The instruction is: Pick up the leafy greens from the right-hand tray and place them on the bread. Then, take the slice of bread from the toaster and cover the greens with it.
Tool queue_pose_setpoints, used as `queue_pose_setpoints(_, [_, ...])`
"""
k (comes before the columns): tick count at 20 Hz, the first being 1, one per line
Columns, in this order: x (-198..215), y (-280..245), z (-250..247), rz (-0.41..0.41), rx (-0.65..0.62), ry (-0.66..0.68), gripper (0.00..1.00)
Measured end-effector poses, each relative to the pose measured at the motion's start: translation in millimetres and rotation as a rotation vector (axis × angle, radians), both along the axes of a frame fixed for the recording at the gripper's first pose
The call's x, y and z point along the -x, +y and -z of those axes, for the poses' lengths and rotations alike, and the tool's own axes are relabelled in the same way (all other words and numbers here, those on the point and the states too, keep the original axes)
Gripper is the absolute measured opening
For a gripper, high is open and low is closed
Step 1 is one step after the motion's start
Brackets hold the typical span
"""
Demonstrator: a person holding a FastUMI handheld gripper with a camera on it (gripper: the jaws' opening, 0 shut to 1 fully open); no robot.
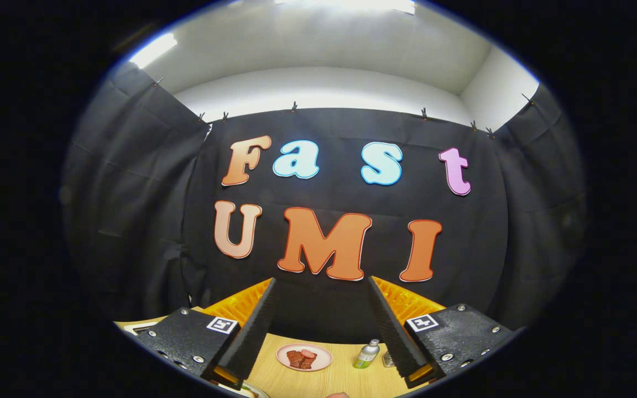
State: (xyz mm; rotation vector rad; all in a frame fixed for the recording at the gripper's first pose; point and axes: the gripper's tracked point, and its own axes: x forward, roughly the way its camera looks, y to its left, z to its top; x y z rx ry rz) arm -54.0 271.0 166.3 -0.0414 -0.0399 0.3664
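My gripper (323, 283) is raised high above the wooden table (324, 381) and points at the booth's back wall. Its two fingers stand wide apart, open, with nothing between them. Far below, between the fingers, a pink plate (304, 357) with dark red pieces of food on it sits on the table. At the near edge of the table by the left finger, a sliver of a pale rim (252, 390) shows; I cannot tell what it belongs to.
A small green-tinted bottle (366, 354) with a silver cap stands right of the pink plate, with a small metal object (388, 359) beside it, half hidden by the right finger. Black cloth walls close the booth on three sides.
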Motion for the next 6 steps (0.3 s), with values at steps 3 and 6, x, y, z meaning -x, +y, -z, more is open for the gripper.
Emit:
queue_pose_setpoints(3, [1.1, -2.7, -1.2, 0.014, -0.005, 0.000, 0.95])
queue_pose_setpoints(6, [0.8, -5.8, 0.1, 0.039, 0.001, 0.008, 0.96])
